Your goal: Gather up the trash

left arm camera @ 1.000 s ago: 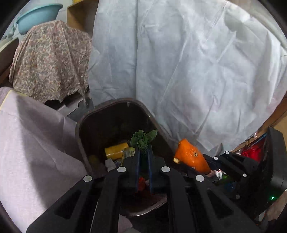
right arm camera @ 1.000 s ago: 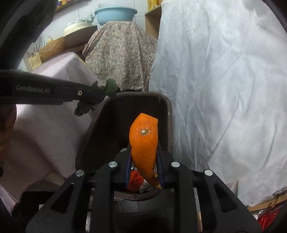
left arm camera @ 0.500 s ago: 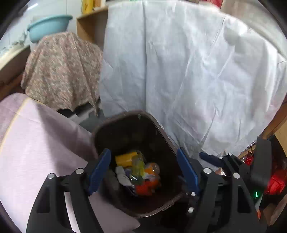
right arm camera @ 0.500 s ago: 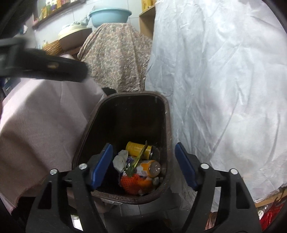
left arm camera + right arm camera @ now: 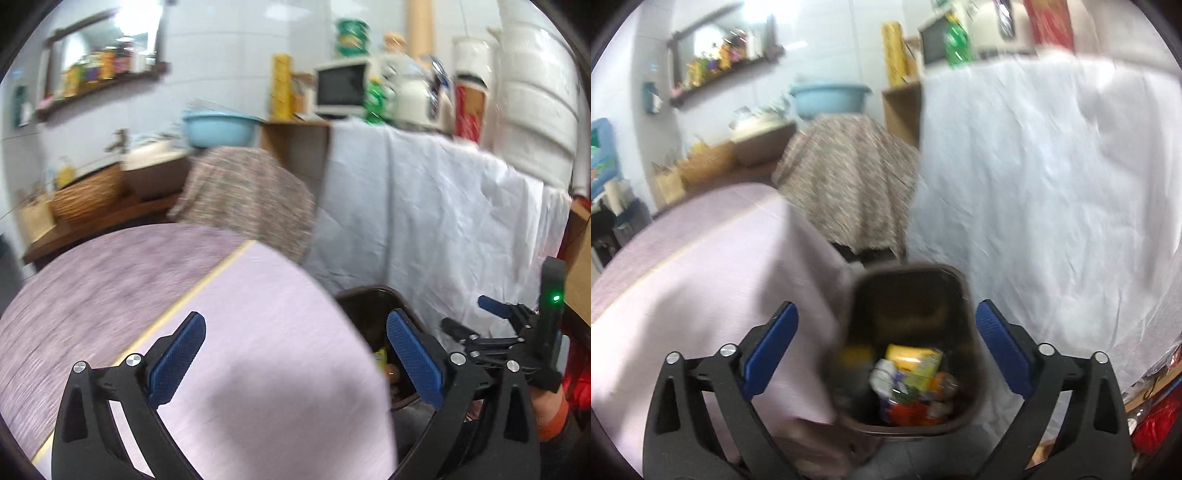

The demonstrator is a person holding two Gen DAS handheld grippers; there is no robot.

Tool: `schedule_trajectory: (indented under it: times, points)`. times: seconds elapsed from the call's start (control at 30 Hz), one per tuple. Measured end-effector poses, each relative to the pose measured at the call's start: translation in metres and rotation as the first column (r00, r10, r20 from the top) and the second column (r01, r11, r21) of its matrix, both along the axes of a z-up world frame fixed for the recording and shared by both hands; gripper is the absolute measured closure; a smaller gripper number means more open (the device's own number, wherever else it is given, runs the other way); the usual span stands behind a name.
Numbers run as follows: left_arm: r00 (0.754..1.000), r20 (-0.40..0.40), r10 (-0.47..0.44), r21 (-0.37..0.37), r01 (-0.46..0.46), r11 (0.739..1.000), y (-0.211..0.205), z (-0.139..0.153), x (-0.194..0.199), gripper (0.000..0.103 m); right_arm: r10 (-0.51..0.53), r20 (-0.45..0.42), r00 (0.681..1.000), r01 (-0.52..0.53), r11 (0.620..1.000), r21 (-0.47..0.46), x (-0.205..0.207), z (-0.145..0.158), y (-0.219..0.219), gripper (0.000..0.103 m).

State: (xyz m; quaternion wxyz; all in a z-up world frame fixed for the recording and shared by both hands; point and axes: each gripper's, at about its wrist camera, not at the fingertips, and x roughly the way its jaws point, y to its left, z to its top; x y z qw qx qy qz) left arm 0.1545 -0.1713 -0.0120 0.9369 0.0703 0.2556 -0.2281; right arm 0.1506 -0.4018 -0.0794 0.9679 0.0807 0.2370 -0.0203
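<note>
Motion blur is smearing the trash (image 5: 916,380) in my right wrist view, so I am failing to name most pieces. In my left view the lilac tablecloth (image 5: 266,354) and my right finger (image 5: 415,362) are covering most of the brown bin (image 5: 373,310).

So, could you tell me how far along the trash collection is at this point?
Done: the brown bin already holds a pile of trash, cans and wrappers among it. In hand: nothing; the left gripper and right gripper are both open and empty. Left: no loose trash shows on the lilac tablecloth, so little seems to remain.
</note>
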Motion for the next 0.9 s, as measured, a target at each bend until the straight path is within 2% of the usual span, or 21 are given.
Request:
schedule_trajectory:
  times: [0.17,0.27,0.4,0.67,0.77,0.9]
  points:
    - [0.994,0.036,0.1,-0.027,-0.099,0.995,0.059,-0.002,-0.035,0.006,0.057,0.057,0.997,-0.057,0.998,-0.007,-0.028,0.019,0.055,0.006]
    - [0.989,0.046,0.139,-0.043,-0.138,0.99,0.08,-0.005,-0.051,0.006,0.075,0.101,0.992,-0.073,0.997,-0.03,-0.047,0.031,0.085,0.006]
    - [0.978,0.098,0.184,-0.039,-0.181,0.983,0.097,-0.006,-0.072,0.006,0.094,0.168,0.981,-0.086,0.995,-0.054,-0.077,0.046,0.119,0.006]
    - [0.957,0.118,0.264,-0.095,-0.254,0.963,0.123,-0.002,-0.101,0.006,0.126,0.232,0.964,-0.098,0.987,-0.13,-0.123,0.061,0.158,0.006]
    - [0.941,0.153,0.302,-0.112,-0.287,0.951,0.128,0.001,-0.113,0.006,0.151,0.262,0.953,-0.124,0.985,-0.119,-0.135,0.068,0.165,0.006]
    - [0.907,0.215,0.362,-0.135,-0.339,0.931,0.132,0.007,-0.128,0.006,0.166,0.276,0.947,-0.133,0.982,-0.136,-0.14,0.075,0.172,0.006]
